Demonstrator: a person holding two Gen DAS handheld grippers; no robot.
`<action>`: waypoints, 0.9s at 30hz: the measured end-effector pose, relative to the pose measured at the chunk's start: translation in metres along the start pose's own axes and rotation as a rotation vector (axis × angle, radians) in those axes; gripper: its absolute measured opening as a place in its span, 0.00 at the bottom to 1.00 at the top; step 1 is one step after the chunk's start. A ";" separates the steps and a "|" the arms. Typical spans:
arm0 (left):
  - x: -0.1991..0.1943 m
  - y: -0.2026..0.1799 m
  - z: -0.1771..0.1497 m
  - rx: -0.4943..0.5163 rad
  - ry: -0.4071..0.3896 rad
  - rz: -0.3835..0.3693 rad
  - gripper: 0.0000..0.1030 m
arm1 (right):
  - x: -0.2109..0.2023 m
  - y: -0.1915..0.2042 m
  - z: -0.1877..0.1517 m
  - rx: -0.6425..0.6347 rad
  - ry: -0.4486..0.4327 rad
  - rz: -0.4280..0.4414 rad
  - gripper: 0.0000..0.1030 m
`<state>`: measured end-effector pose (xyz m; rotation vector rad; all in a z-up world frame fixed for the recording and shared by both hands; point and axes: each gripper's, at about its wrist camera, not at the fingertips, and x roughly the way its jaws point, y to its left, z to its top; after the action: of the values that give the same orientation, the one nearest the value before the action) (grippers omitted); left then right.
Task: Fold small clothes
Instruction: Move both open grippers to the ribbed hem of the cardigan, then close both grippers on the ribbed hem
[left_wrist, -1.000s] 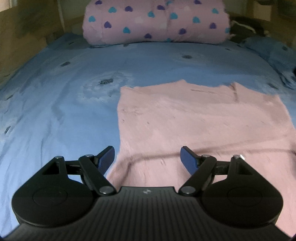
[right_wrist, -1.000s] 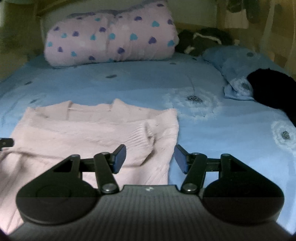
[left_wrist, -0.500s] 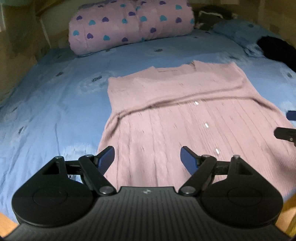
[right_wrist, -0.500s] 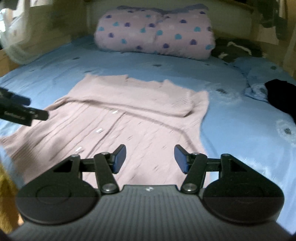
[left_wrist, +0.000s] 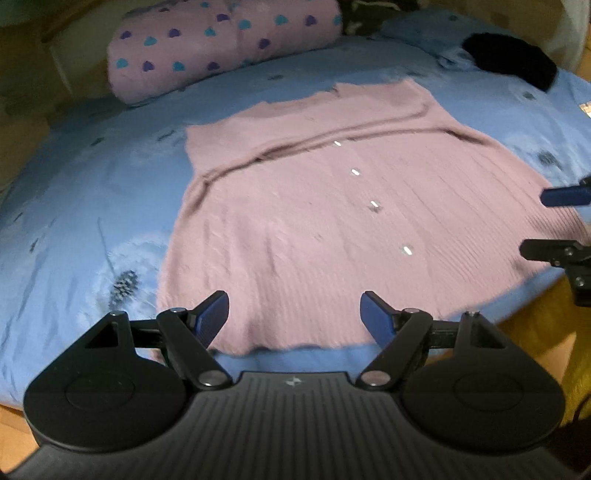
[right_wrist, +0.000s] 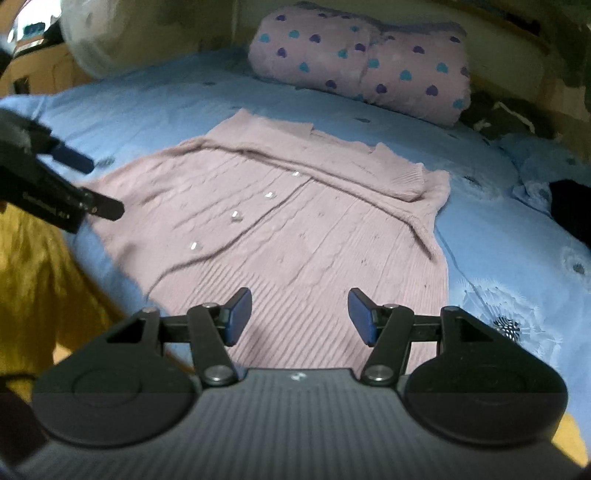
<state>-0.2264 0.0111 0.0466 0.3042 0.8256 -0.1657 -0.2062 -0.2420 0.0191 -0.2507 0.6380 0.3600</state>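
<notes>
A pink knitted cardigan (left_wrist: 332, 221) with small shiny buttons lies flat on the blue bed, its sleeves folded across the chest; it also shows in the right wrist view (right_wrist: 295, 221). My left gripper (left_wrist: 294, 317) is open and empty, above the cardigan's bottom hem near the bed's front edge. My right gripper (right_wrist: 300, 314) is open and empty, above the hem on the right side. Each gripper shows at the edge of the other's view: the right one (left_wrist: 557, 225), the left one (right_wrist: 88, 184).
The blue bedsheet (left_wrist: 92, 221) has flower prints. A pink rolled quilt with hearts (left_wrist: 221, 48) lies at the head of the bed. A black garment (left_wrist: 509, 59) and a blue pillow (right_wrist: 535, 173) lie at the far right. A wooden floor (left_wrist: 535, 325) lies below the bed edge.
Both grippers have pulled back from the sleeves toward the bed's front edge, so the whole cardigan is in view. Both stay open.
</notes>
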 end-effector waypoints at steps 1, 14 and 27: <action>0.000 -0.004 -0.004 0.010 0.003 -0.002 0.80 | -0.002 0.003 -0.004 -0.019 0.006 0.001 0.58; 0.021 -0.004 -0.021 0.011 0.058 0.025 0.80 | 0.006 0.029 -0.022 -0.194 0.089 -0.007 0.58; 0.028 0.005 -0.011 0.102 0.059 0.063 0.80 | 0.023 0.010 -0.017 -0.145 0.032 -0.142 0.58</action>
<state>-0.2139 0.0187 0.0202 0.4325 0.8661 -0.1409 -0.2021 -0.2330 -0.0089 -0.4391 0.6224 0.2659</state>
